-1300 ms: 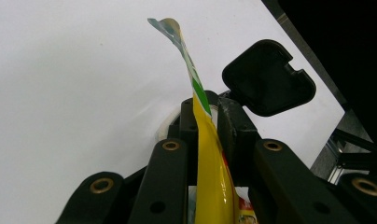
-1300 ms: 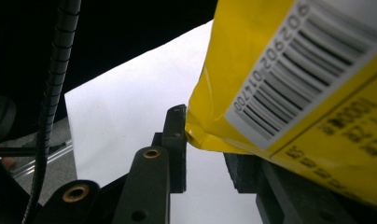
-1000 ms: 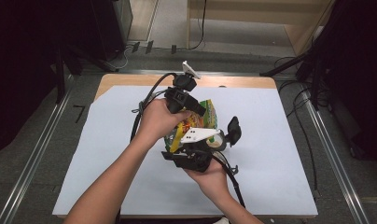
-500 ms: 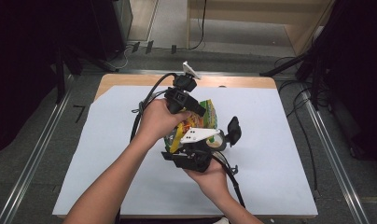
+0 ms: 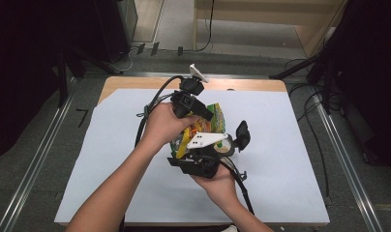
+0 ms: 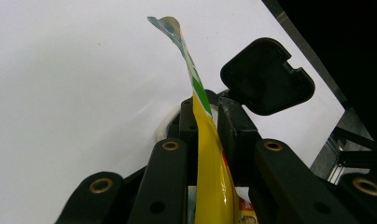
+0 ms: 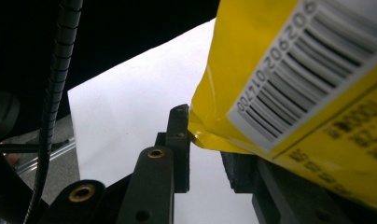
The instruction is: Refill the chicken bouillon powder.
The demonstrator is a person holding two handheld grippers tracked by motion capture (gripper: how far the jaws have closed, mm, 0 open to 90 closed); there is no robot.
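Gripping the same yellow snack bag (image 5: 209, 126) from opposite ends, both tools hold it above the middle of the white table cover (image 5: 290, 159). The left gripper (image 6: 206, 133) pinches the bag's upper sealed edge; the right gripper (image 7: 209, 144) clamps the lower seam near the barcode. The bag's long axis runs between them, so any pull apart likely strains the seal.

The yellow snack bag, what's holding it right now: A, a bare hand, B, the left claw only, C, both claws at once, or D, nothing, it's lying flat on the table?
C: the left claw pinches the yellow snack bag at its flat edge, and the right claw clamps another edge.
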